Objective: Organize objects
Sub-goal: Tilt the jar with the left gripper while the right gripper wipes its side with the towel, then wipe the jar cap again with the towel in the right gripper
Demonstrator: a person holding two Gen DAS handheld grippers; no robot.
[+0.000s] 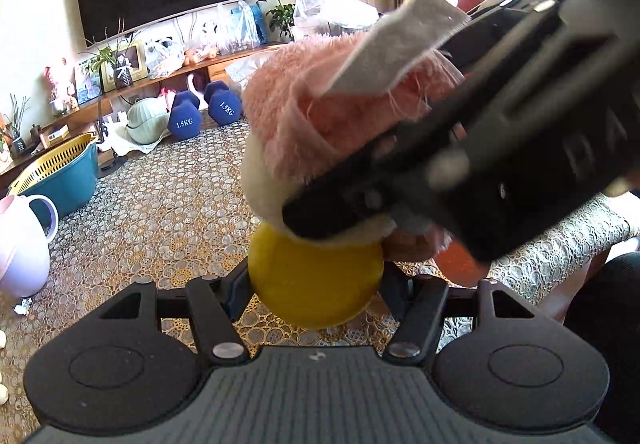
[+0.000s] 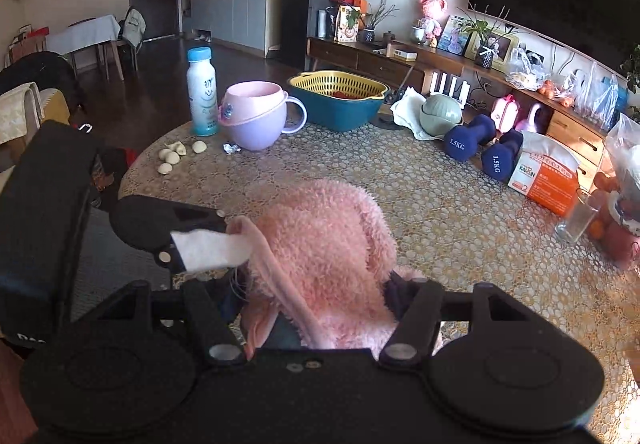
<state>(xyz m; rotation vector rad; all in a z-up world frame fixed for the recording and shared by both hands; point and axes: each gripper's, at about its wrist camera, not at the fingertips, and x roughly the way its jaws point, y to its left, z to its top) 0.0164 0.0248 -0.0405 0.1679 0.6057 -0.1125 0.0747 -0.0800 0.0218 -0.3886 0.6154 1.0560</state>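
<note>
My left gripper (image 1: 316,284) is shut on a yellow ball-shaped part (image 1: 316,284) at the bottom of a pink fluffy plush toy (image 1: 320,103), held above the table. The toy has a white fabric tag (image 1: 396,47). My right gripper (image 2: 316,296) is shut on the same pink plush toy (image 2: 328,244), its body pressing in from the right in the left wrist view (image 1: 480,147). The left gripper's body (image 2: 48,224) shows at the left of the right wrist view, beside the tag (image 2: 212,250).
On the lace-covered round table (image 2: 440,211) stand a lilac and pink cup (image 2: 256,115), a milk bottle (image 2: 202,91), a teal basin with a yellow basket (image 2: 340,95), two blue dumbbells (image 2: 484,151), an orange-white bag (image 2: 548,175), a glass (image 2: 576,219) and garlic cloves (image 2: 172,155).
</note>
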